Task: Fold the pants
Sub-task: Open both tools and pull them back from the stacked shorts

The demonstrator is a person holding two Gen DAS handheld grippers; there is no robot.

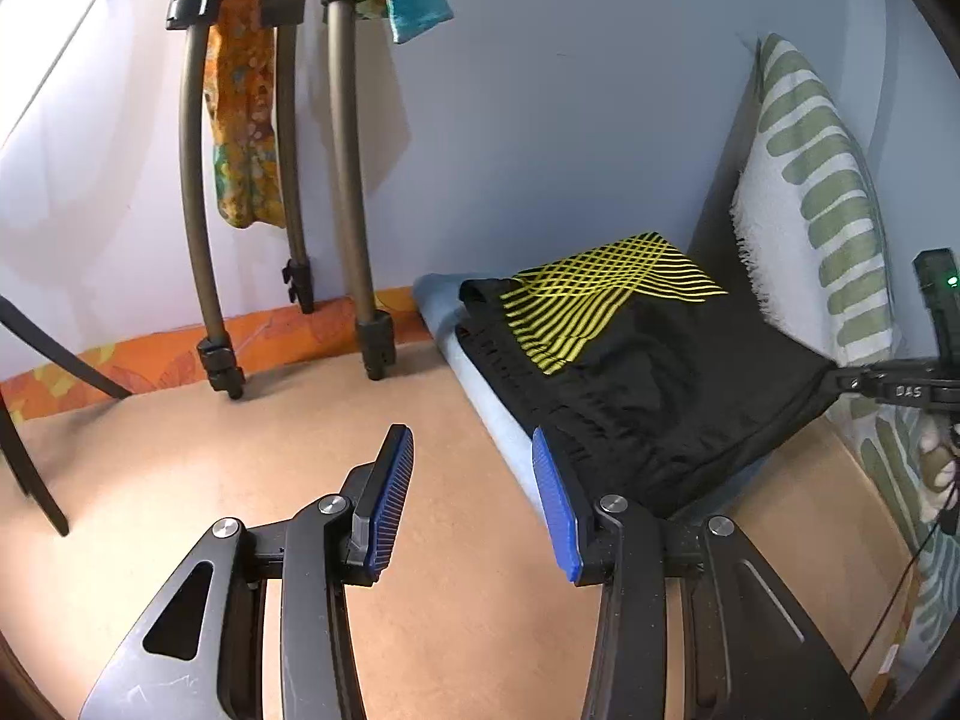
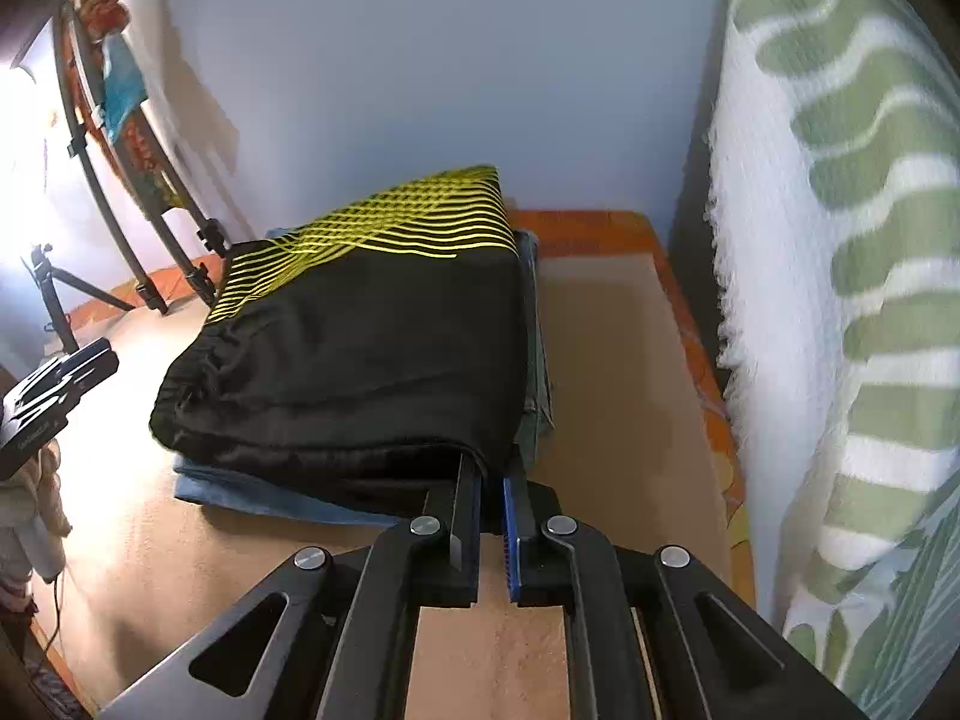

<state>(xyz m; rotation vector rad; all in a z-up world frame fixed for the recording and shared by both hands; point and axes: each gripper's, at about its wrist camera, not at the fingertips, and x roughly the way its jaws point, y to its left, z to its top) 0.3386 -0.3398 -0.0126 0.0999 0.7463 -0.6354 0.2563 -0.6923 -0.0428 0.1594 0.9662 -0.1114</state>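
Folded black pants with a yellow line pattern (image 1: 648, 372) lie on a folded light-blue garment (image 1: 480, 384) on the tan surface. My left gripper (image 1: 471, 468) is open and empty, its right pad beside the pants' near edge. In the right wrist view the pants (image 2: 360, 348) lie on top of the blue garment (image 2: 264, 495). My right gripper (image 2: 489, 480) is nearly closed, pinching the pants' near right corner. It also shows in the left wrist view (image 1: 852, 381), holding that corner.
Tripod legs (image 1: 198, 192) stand at the back left, with colourful cloths (image 1: 246, 120) hanging on them. A white and green patterned blanket (image 2: 840, 300) hangs along the right side. An orange patterned border (image 1: 150, 360) runs along the wall.
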